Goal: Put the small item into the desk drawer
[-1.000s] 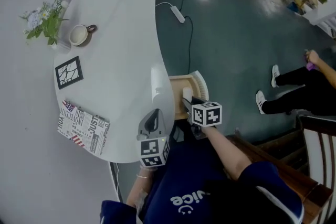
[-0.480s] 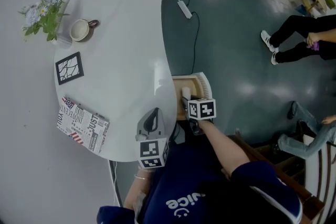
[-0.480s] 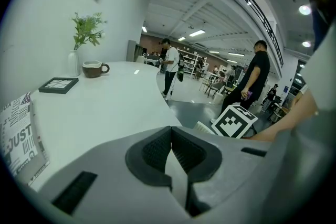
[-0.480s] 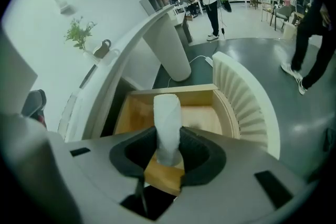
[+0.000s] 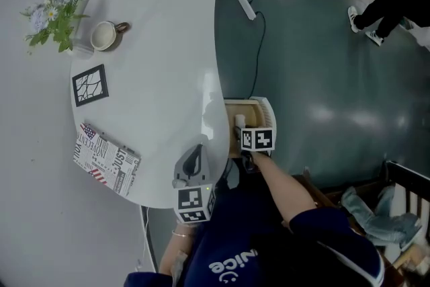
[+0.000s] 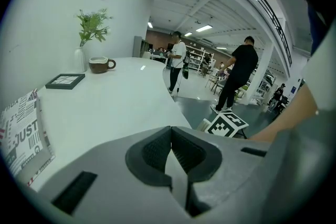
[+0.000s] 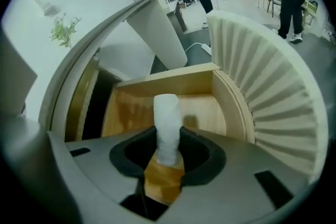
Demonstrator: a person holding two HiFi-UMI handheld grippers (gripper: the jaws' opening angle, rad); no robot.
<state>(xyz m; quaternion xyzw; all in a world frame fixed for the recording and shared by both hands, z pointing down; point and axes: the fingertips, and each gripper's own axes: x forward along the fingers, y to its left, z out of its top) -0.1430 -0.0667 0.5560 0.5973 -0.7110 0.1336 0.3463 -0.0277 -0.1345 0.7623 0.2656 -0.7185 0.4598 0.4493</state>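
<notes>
As right gripper (image 7: 167,153) is sinking toward open drawer (image 7: 164,79), jaws are clamping small white item (image 7: 166,122); release is nearing. Left gripper (image 6: 170,153) is idling, jaws pressed together, empty.

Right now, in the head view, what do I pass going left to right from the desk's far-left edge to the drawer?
plant → mug → left gripper → open drawer
</notes>
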